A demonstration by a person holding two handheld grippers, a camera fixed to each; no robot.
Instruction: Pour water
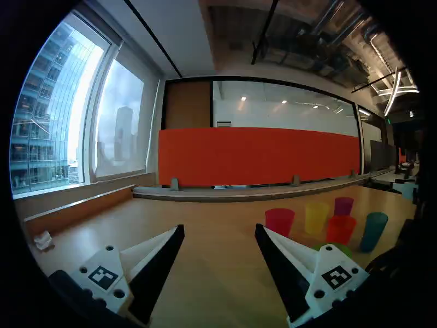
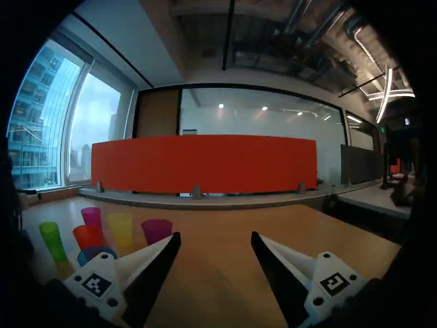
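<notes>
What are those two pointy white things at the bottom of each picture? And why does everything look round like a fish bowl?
Those are the two fingers of a grabbing tool. A person holds one tool in each hand. A little camera rides on each tool and looks out past its fingers. So one picture comes from the left tool and the other from the right tool. The camera lens is very wide, which bends everything round. Both tools are open and hold nothing. Below them is a wooden table, and some colourful cups stand on it. Behind it are an orange panel and a big window.
</notes>
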